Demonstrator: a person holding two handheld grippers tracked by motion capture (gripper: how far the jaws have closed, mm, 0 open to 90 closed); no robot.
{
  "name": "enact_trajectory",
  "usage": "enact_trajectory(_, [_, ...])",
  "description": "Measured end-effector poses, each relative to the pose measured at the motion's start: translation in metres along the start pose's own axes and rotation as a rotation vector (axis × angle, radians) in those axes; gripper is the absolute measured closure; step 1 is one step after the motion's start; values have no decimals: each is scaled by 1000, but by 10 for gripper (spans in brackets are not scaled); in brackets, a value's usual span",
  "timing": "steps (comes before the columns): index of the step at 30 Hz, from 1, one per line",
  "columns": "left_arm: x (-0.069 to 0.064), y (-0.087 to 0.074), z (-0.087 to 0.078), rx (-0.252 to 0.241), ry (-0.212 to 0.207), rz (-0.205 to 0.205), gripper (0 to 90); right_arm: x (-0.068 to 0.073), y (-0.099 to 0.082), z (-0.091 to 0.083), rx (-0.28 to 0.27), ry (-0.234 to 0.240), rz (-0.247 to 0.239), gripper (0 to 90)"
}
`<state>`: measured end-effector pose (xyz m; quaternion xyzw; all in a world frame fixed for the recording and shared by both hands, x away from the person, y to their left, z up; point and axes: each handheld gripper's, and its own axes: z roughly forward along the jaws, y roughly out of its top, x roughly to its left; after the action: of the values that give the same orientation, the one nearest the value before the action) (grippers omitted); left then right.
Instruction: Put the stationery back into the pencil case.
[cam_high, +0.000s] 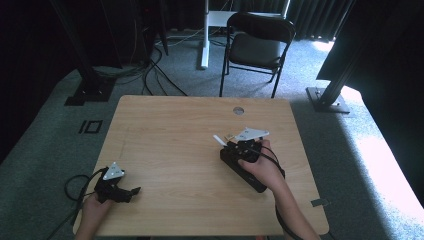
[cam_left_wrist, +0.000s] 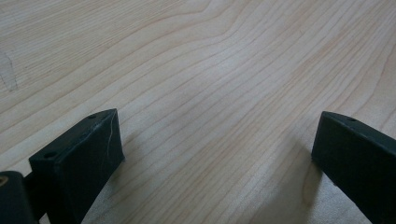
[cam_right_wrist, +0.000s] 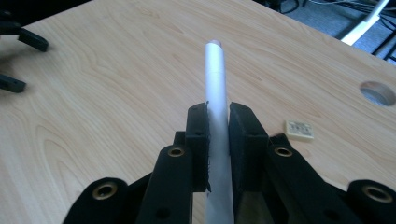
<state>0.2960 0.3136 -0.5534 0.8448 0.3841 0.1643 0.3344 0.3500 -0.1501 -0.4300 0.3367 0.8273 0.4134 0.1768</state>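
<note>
Right hand-held gripper (cam_right_wrist: 217, 140) pinching one white marker-like tube (cam_right_wrist: 216, 93) along its barrel, carried above the right half of the surface (cam_high: 165, 135). The tube looks light, stiff and smooth (likely to slip or swivel if gripped near an end), so a mid-barrel hold suits it. One small eraser-like block (cam_right_wrist: 299, 129) lies nearby. Left hand-held gripper (cam_high: 120, 191), near left, spread and empty.
</note>
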Motion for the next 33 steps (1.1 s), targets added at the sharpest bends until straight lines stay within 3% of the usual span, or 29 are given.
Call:
enact_trajectory(4, [0,0,0,1,0,0,22,-10,-9,0,18,-20,26,786])
enact_trajectory(12, [0,0,0,1,0,0,22,-24,-24,-4,58,-44,29,786])
enact_trajectory(33, [0,0,0,1,3,-6,22,-36,-49,7,170,-40,29,786])
